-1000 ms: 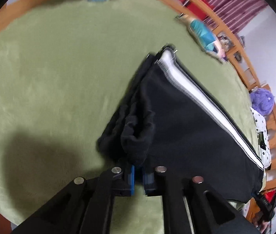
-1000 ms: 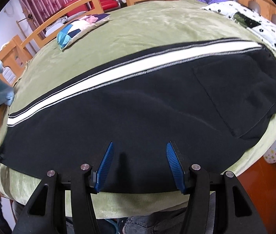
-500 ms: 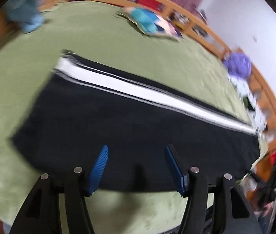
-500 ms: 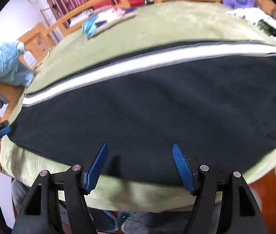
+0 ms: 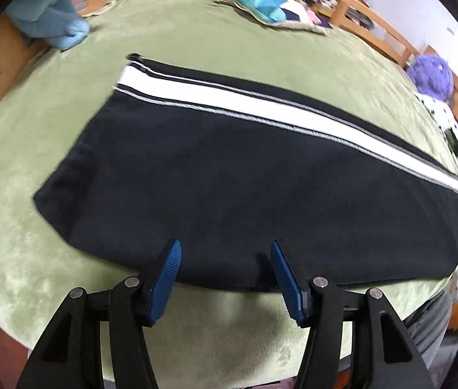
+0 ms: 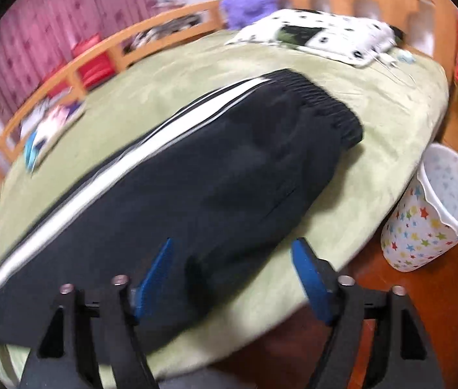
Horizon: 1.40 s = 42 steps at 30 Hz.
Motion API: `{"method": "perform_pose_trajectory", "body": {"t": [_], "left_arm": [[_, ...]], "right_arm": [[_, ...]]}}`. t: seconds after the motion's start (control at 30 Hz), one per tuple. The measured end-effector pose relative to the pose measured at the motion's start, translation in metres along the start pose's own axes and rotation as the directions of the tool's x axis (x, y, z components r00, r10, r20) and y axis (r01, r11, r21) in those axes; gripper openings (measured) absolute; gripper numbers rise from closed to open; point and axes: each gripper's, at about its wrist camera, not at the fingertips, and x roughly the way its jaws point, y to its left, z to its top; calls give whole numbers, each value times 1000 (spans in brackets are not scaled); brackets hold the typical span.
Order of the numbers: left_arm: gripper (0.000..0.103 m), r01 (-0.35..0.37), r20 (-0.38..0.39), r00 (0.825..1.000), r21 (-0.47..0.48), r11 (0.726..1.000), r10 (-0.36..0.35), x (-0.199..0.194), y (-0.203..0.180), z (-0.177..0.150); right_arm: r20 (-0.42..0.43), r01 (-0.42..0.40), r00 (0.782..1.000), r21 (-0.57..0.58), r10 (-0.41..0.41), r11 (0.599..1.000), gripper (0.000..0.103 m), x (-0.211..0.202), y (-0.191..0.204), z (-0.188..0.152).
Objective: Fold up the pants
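Note:
Black pants with a white side stripe lie flat, folded lengthwise, on the green bed cover. In the right wrist view the pants show their elastic waistband at the far right end. My left gripper is open and empty, just over the near edge of the pants towards the leg end. My right gripper is open and empty, over the near edge close to the seat of the pants.
A blue cloth and a patchwork cushion lie at the far side of the bed. A spotted pillow and purple plush toy sit by the wooden headboard. A star-patterned bin stands on the floor at right.
My left gripper let go of the bunched pants leg and opened; the pants now lie flat. Both grippers drew back, and the right one swung towards the waistband end.

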Motion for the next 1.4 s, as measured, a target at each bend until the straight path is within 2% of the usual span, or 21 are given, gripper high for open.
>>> {"method": "perform_pose_trajectory", "body": {"t": [0.13,0.27,0.3,0.33,0.37,0.4,0.43,0.47,0.5,0.57,0.6,0.67,0.7,0.77,0.87,0.97,1.03,1.2,1.27,1.33,1.4], "left_arm": [[55,-39,32,999,-16,999,40,-3,-1,2],[56,-58,24,998,-60,997,59,6,2,7],[56,-68,18,997,-65,996,69,10,1,10],[56,-80,9,997,-68,994,81,12,1,10],[56,-93,3,996,-71,993,93,12,3,11],[56,-99,6,995,-74,992,100,11,6,12],[56,-104,19,994,-82,991,106,9,9,10],[56,-107,28,994,-92,990,110,8,12,8],[56,-107,37,993,-113,988,112,7,17,6],[56,-93,46,994,-154,984,101,5,29,2],[56,-79,58,994,-179,981,91,2,37,-1],[56,-75,82,992,-204,976,93,-4,48,-4],[56,-82,87,991,-211,974,102,-6,53,-5],[60,-81,105,989,-240,967,109,-10,69,-8],[60,-39,95,993,-297,954,71,-3,96,-11],[60,2,99,995,-322,947,31,13,111,-5],[60,5,78,997,-330,944,22,32,116,5],[60,87,142,989,-396,914,-33,49,132,22],[28,106,157,987,-423,900,-42,52,137,25],[20,159,154,983,-428,890,-101,53,139,27],[19,204,172,975,-440,875,-141,43,142,30]], "right_arm": [[-6,-12,1000,175,13,985,80,44,-41,32],[-14,-63,997,344,73,937,78,81,-68,52],[3,-74,997,356,78,932,42,85,-70,58],[21,-75,997,323,72,943,22,85,-68,70],[66,-101,994,275,86,956,19,76,-67,84],[130,-159,983,245,131,956,19,65,-68,92],[155,-198,974,234,165,952,19,60,-71,100],[127,-178,980,234,151,956,21,63,-69,104],[92,-143,988,232,124,962,29,69,-67,106],[-39,-33,998,207,42,978,48,93,-63,100],[-111,-2,993,207,26,978,52,105,-66,93],[-87,-41,994,235,63,971,53,99,-77,82],[-81,-28,996,242,49,970,61,92,-82,80],[-79,32,997,245,-13,969,66,76,-87,74],[-79,59,996,228,-42,972,66,52,-83,61],[-77,93,994,182,-80,979,66,36,-63,49],[-73,96,994,155,-85,983,66,26,-42,40],[-81,57,995,58,-53,997,66,0,22,12],[-81,37,996,-7,-37,999,66,-6,50,6],[-55,31,998,-78,-36,996,66,-17,84,-4],[-40,21,999,-133,-27,991,66,-23,111,-13]]}}
